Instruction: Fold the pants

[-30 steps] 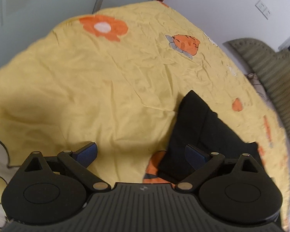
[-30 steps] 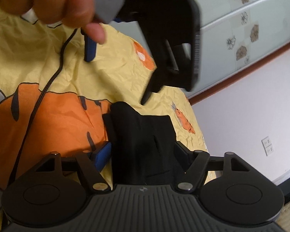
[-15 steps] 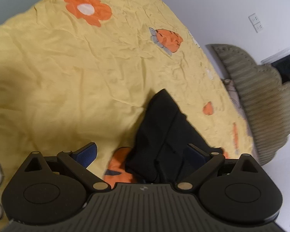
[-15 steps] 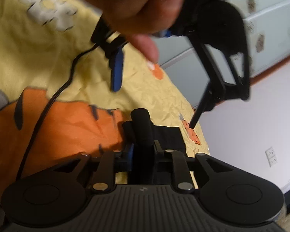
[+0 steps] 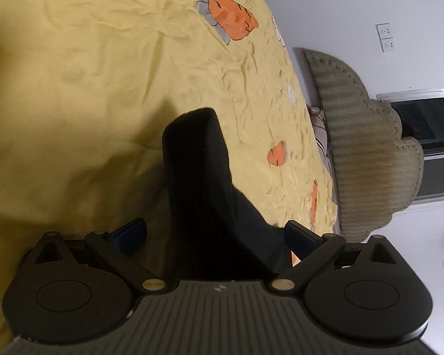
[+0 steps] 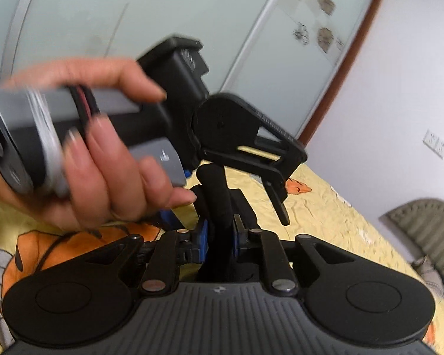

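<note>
Since a second ago, my right gripper [image 6: 219,241] has pinched its jaws on the black pants [image 5: 201,183]; left gripper [image 5: 214,233] spread astride them. Soft, light; grip folded edges. Beyond: yellow bed [image 5: 88,74].

Bare yellow bedspread [image 5: 88,94] left of the black pants [image 5: 198,177]; padded headboard [image 5: 367,153] blocking the right.

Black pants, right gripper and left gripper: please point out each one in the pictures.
black pants [image 5: 198,159]: left wrist view, on the raised fold.
right gripper [image 6: 219,233]: right wrist view, between the fingertips, shut on the pants.
left gripper [image 5: 214,233]: left wrist view, between the open fingertips.
</note>
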Demonstrator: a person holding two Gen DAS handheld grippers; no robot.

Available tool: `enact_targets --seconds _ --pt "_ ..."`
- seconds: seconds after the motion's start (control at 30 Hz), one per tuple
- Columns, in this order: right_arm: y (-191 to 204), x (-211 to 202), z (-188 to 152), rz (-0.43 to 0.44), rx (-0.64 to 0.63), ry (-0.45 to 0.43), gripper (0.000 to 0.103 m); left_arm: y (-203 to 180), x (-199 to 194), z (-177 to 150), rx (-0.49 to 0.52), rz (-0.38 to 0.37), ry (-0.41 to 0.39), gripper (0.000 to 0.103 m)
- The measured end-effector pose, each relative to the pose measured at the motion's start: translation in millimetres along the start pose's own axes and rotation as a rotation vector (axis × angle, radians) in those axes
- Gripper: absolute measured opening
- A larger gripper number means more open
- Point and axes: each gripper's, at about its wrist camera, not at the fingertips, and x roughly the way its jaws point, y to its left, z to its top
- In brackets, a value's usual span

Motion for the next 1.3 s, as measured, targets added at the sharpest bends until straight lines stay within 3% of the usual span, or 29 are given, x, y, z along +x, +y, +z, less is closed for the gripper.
enact_targets --seconds 0.03,0.1,0.17,0.3,0.37,0.5,0.53,0.6,0.67,0.7,0.87,1.03,1.3 --pt "-2.6 -0.1 -1.3 0.004 0.01 0.002 0.015 -2.5 2.2 0.9 0.007 0.004 -0.011 0.091" --pt "-6.7 -2.7 -2.6 0.013 0.033 0.002 0.015 -8.5 6.0 1.6 0.039 0.017 -0.014 0.068" --pt "-7.2 -2.3 -3.4 0.009 0.047 0.0 0.015 -12.5 10.4 1.3 0.061 0.038 -0.011 0.036" --pt "-16.3 -4.9 -6.4 0.049 0.102 0.013 0.015 -14.4 12.6 -1.0 0.07 0.063 -0.023 0.021" --pt "-25.6 -13.1 -8.2 0.118 0.165 0.037 0.016 -14.7 6.9 -3.7 0.088 0.08 -0.04 0.019" --pt "-69.8 -45.6 -22.2 0.293 0.407 -0.03 0.016 -21.0 -2.5 -13.1 0.163 0.118 -0.085 0.018" --pt "-82.5 -48.9 -26.1 0.281 0.469 -0.039 0.016 -24.2 -4.8 -16.8 0.189 0.127 -0.099 0.018" --pt "-99.9 -40.9 -30.7 0.174 0.517 0.007 0.016 -31.6 -9.5 -26.4 0.25 0.154 -0.134 0.017" --pt "-101.3 -22.6 -32.5 0.083 0.466 0.09 0.016 -42.8 -12.9 -38.8 0.316 0.189 -0.176 0.017" --pt "-99.7 -13.6 -34.0 0.077 0.452 0.113 0.016 -49.0 -14.9 -45.6 0.354 0.206 -0.197 0.017" --pt "-88.8 5.5 -37.8 0.188 0.532 0.098 0.016 -80.5 -26.1 -77.5 0.496 0.267 -0.28 0.017" --pt "-98.0 -9.3 -42.0 0.19 0.579 0.048 0.016 -109.7 -27.8 -108.5 0.591 0.324 -0.337 0.017" --pt "-141.3 -36.6 -69.2 0.227 0.767 -0.015 0.016 -165.7 -2.0 -152.7 0.715 0.388 -0.356 0.017"
